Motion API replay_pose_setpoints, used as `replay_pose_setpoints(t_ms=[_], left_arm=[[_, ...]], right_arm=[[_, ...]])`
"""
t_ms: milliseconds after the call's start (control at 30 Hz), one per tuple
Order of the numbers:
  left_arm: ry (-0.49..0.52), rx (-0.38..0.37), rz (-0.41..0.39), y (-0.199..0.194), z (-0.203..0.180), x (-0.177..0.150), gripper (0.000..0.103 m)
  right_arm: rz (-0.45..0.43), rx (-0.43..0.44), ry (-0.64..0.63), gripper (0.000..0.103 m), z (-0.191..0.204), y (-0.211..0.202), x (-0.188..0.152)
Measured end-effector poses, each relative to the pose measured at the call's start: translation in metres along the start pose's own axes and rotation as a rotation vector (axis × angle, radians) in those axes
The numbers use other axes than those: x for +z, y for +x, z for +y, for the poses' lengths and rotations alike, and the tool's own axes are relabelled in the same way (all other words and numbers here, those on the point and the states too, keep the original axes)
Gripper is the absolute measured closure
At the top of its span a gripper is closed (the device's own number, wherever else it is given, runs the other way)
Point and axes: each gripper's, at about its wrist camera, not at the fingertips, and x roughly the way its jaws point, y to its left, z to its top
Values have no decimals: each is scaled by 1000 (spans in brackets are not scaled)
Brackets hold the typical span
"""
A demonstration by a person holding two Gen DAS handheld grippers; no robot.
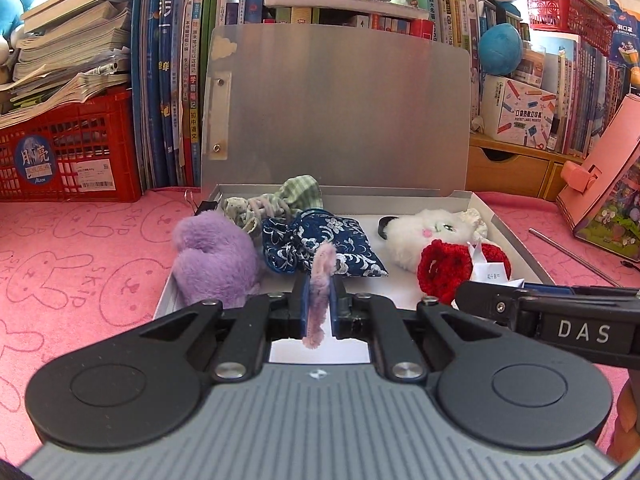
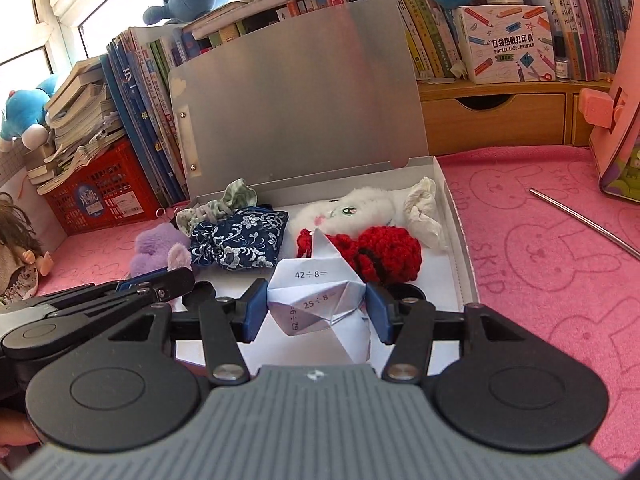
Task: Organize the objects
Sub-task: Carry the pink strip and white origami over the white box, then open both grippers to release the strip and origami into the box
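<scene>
An open white box [image 1: 516, 236] with its grey lid [image 1: 340, 112] raised lies on the pink mat. Inside it are a purple plush [image 1: 216, 256], a blue floral pouch [image 1: 320, 248], a white plush cat [image 1: 432, 236], a red crochet piece [image 1: 448, 264] and a green checked cloth [image 1: 300, 196]. My left gripper [image 1: 319, 284] is shut on a fuzzy pink pipe cleaner [image 1: 322, 272] over the box's near edge. To its right, my right gripper [image 2: 316, 292] is shut on a folded paper [image 2: 316, 300] printed with sums, in front of the red crochet piece [image 2: 384, 256].
Books, a red crate [image 1: 68, 152] and plush toys line the back. A thin metal rod [image 2: 584, 220] lies on the mat right of the box, near a pink house-shaped box [image 1: 600, 184]. A doll [image 2: 20, 248] sits at the far left.
</scene>
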Motion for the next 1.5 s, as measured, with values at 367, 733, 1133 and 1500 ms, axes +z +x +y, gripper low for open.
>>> replay_pose_setpoints(t_ms=[367,733,1133,1500], left_arm=[[25,44,46,18,-4,-8,91],[23,47,42,12,-3,-8,49],[10,54,29,1,-3,-5,27],[-21,15,-9,-14,-3,-2,5]], right_arm=[[-4,-84,-40,42,-1,7,-10],[-31,-74,-40,27,0,-2,-10],[-72,-78,-50,24,3,-18,-8],[-113,-96,-45,23,-1,-35,-7]])
